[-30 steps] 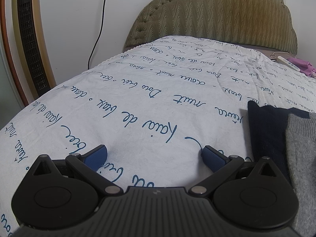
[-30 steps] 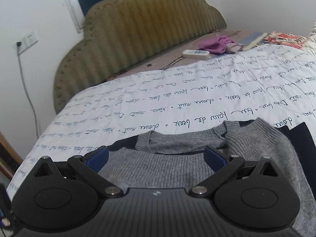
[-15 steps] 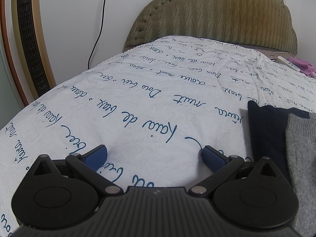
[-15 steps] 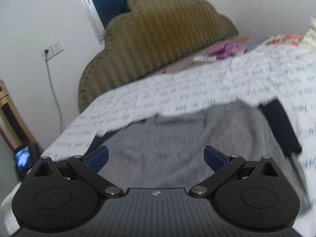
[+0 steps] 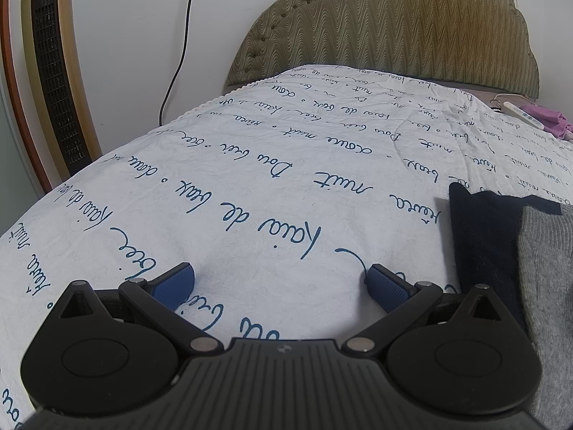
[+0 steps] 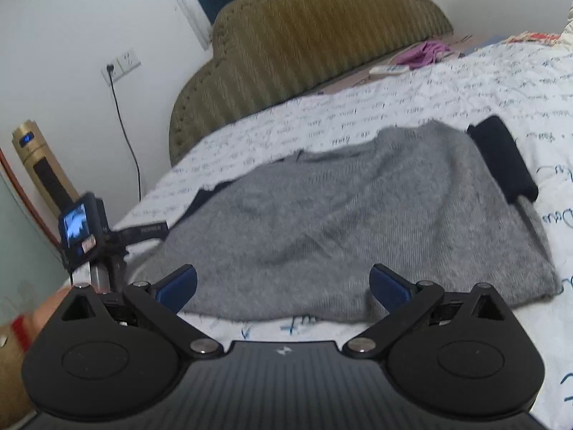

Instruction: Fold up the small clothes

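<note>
Blue script "nuit" on bedspread [image 5: 250,179]; left tongs [image 5: 281,281], right tongs [image 6: 283,283] gape empty.

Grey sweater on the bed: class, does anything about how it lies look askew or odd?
The grey sweater lies spread flat, but a dark navy garment pokes out beneath its far right edge and left side, so the two layers are misaligned. Nothing looks damaged.

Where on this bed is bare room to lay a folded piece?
Free: the printed bedspread between the tower fan, headboard and navy garment. Crowded: the grey sweater covers the middle; a remote and purple cloth sit by the headboard.
</note>
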The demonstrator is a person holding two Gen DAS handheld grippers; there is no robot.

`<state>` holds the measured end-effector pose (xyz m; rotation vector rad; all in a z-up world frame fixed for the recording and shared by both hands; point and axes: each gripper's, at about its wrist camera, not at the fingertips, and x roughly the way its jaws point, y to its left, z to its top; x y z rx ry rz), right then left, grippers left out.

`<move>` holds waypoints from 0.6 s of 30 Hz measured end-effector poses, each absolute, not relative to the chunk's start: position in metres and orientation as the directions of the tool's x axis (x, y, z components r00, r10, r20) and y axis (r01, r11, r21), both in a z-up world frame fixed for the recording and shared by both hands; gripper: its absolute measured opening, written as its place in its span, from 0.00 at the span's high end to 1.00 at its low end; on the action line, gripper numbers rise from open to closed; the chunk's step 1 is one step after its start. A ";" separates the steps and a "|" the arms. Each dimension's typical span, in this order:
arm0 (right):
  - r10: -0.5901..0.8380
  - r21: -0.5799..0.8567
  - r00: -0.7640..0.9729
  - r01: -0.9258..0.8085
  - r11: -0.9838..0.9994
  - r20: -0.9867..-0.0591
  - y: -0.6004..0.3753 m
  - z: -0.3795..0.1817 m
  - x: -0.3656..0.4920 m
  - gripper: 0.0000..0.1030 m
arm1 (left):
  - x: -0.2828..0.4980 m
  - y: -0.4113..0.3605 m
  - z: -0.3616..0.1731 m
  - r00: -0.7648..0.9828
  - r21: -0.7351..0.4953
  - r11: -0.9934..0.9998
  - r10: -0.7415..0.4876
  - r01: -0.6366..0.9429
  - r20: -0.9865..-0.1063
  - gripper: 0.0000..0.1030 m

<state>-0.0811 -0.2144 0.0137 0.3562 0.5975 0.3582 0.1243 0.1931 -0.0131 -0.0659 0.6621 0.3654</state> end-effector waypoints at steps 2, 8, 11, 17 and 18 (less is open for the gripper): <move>0.434 0.407 0.743 -0.236 0.882 -0.509 -0.213 0.011 -0.079 0.00 | 0.124 0.193 -0.013 0.728 0.055 0.934 0.310 -0.352 -0.612 0.00; 0.399 0.278 0.723 -0.290 0.916 -0.564 -0.189 0.013 -0.077 0.00 | 0.123 0.193 -0.012 0.727 0.055 0.939 0.298 -0.339 -0.618 0.00; 0.365 0.196 0.758 -0.309 0.931 -0.540 -0.175 0.017 -0.085 0.00 | 0.125 0.193 -0.007 0.721 0.079 0.950 0.281 -0.301 -0.633 0.01; 0.256 0.187 0.843 -0.188 0.964 -0.472 -0.157 0.010 -0.100 0.00 | 0.087 0.174 0.024 0.766 0.222 0.941 0.336 -0.255 -0.548 0.01; 0.253 0.201 0.840 -0.175 0.964 -0.480 -0.154 0.007 -0.100 0.00 | 0.077 0.171 0.033 0.778 0.219 0.946 0.321 -0.239 -0.540 0.01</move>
